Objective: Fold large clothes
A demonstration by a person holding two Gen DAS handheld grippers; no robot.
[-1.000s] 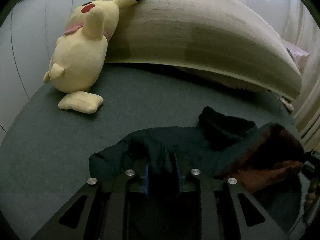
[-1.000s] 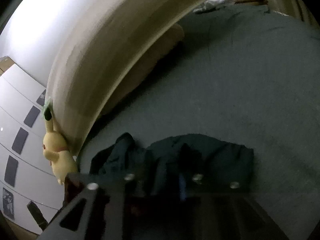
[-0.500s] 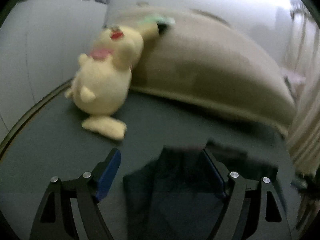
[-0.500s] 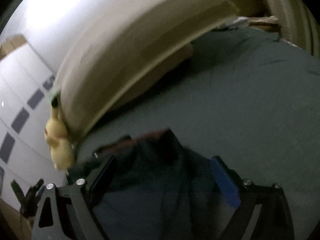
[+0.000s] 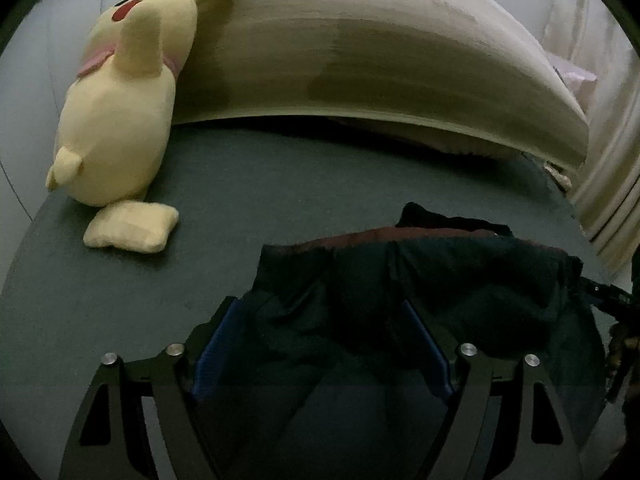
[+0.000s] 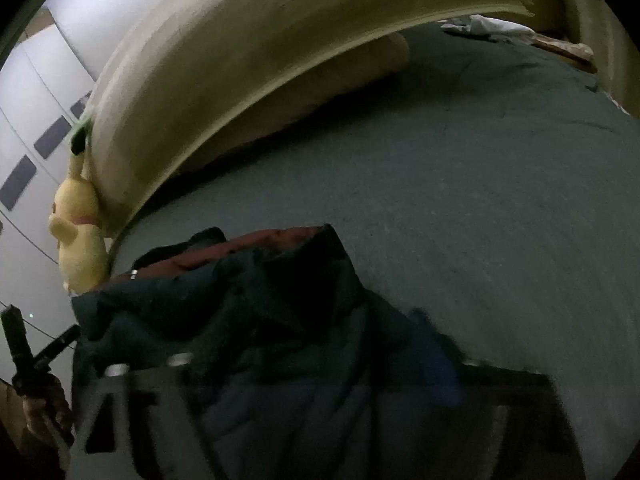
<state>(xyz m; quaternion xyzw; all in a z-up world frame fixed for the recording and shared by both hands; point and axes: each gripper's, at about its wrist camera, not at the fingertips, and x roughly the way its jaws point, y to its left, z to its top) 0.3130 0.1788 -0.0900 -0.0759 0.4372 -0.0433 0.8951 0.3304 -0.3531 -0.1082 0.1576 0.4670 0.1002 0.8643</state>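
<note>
Both grippers are being held over the dark jacket (image 5: 440, 280) lying crosswise on the grey bed (image 5: 280, 184): left gripper (image 5: 324, 344) jaws apart, closing slightly, straddling cloth; right gripper (image 6: 304, 364) jaws closing, grip cannot be told.

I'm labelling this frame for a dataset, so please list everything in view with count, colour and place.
garment: one, dark teal with a reddish-brown lining edge, bunched on the bed in front of both grippers.
bed cover: one, grey-green, spread under everything.
plush toy: one, yellow with red cheeks, leaning on the headboard's left end.
headboard: one, beige, padded, across the back.
wardrobe: one, white with dark panels, behind the toy.
curtain: beige, far right.
left gripper: black with blue pads, jaws spread, garment lying between them; they have just been closing slightly.
right gripper: blurred; jaws have just been closing, garment between them.
</note>
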